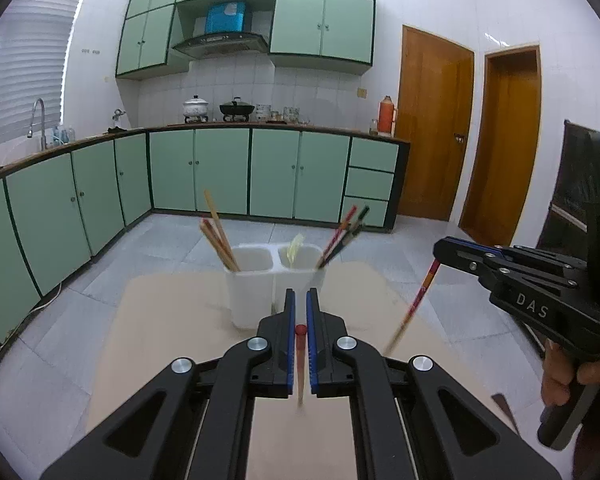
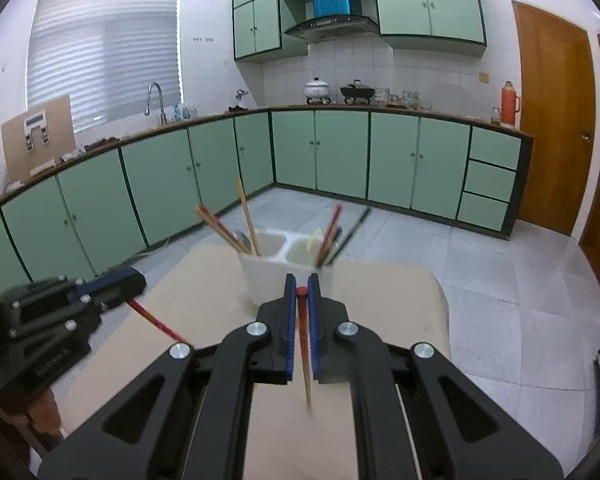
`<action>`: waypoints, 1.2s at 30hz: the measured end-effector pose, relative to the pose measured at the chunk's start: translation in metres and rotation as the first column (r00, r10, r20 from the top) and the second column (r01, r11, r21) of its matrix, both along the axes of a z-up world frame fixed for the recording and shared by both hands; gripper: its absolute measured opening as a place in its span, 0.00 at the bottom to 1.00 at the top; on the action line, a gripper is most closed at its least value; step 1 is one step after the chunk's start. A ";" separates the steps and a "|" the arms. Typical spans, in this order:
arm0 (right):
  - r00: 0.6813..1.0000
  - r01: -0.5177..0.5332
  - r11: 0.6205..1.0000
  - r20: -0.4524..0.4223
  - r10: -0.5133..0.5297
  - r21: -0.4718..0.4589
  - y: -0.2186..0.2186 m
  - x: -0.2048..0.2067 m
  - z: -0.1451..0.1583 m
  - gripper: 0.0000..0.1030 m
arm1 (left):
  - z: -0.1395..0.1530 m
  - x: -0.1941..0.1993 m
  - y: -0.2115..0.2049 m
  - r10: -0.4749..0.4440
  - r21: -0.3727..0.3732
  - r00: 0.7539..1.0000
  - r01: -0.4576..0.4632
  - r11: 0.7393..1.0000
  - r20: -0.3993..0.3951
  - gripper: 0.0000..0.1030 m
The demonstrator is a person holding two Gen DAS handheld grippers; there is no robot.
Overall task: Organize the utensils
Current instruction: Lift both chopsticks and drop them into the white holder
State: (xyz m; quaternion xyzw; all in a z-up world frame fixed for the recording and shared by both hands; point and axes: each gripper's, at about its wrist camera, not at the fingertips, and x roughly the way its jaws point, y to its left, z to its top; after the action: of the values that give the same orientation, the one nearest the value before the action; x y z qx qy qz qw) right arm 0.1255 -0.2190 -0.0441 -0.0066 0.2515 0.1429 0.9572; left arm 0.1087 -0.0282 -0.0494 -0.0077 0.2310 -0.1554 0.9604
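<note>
Right gripper [image 2: 301, 292] clamps a red-tipped chopstick [image 2: 305, 356] before the white holder [image 2: 266, 276].

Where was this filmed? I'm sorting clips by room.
A home kitchen, most likely: green cabinets under a long counter, a range hood above pots on a stove, and a sink faucet by the window.

A two-compartment utensil holder [image 1: 274, 280] stands on the worktop [image 1: 172, 320], toward its far edge. Its left compartment holds a bunch of chopsticks [image 1: 220, 236] leaning left; its right compartment holds another bunch of chopsticks [image 1: 342, 236] leaning right. Nearer than the holder, the left gripper [image 1: 301, 296] has one chopstick [image 1: 300, 364] between its fingers, hanging down over the worktop. To its right, the right gripper [image 2: 301, 280] holds a second chopstick [image 2: 305, 356] the same way. Behind the worktop lies the floor, then a cabinet run [image 1: 260, 172] along the wall.
</note>
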 end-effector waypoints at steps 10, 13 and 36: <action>0.996 -0.023 1.000 0.085 0.022 0.007 0.010 0.027 0.044 0.05 | 0.042 0.026 0.002 0.025 -0.034 0.997 -0.022 0.999 0.079 0.05; 0.993 -0.032 0.999 0.117 0.031 0.010 0.012 0.038 0.061 0.05 | 0.057 0.036 0.003 0.039 -0.042 0.993 -0.034 0.999 0.112 0.05; 0.974 -0.022 0.999 0.225 0.011 0.045 0.009 0.128 0.112 0.05 | 0.127 0.127 -0.004 0.118 -0.077 0.949 -0.100 0.992 0.291 0.05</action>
State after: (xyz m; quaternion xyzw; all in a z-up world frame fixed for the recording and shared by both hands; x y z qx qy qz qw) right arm 0.2533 -0.2101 0.0681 -0.0021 0.1379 0.1553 0.9782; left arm 0.2355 -0.0322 0.0778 -0.0268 0.0796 -0.1086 0.9905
